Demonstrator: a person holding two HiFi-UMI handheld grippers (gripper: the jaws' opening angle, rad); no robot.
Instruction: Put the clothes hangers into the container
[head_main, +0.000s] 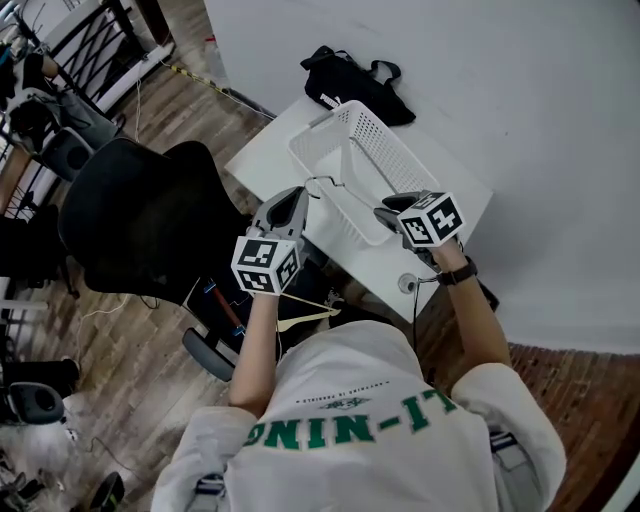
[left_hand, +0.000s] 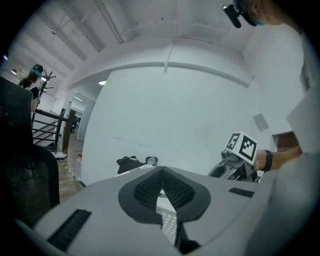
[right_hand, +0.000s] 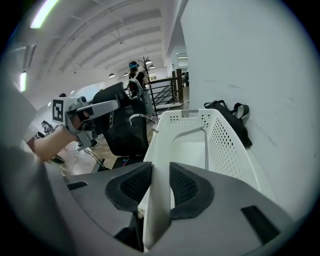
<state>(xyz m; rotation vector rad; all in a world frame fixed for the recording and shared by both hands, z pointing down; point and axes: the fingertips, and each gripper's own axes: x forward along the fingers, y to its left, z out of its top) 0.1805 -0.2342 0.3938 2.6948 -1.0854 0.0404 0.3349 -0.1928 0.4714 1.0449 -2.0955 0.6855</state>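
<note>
Right gripper view: we clamp the right gripper (right_hand: 157, 175) on the basket (right_hand: 225, 145) wall. The left gripper (head_main: 300, 197), apparently pinching a wire hanger (right_hand: 137, 116), risks snagging the near rim.

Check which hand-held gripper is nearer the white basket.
Right. The right hand-held gripper is clamped on the white basket at its near wall; the left hand-held gripper is just beside its left rim, apparently not touching.

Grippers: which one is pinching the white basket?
The right gripper: its jaws clamp a wall of the white basket. The left gripper has its jaws together, with no basket wall between them.
</note>
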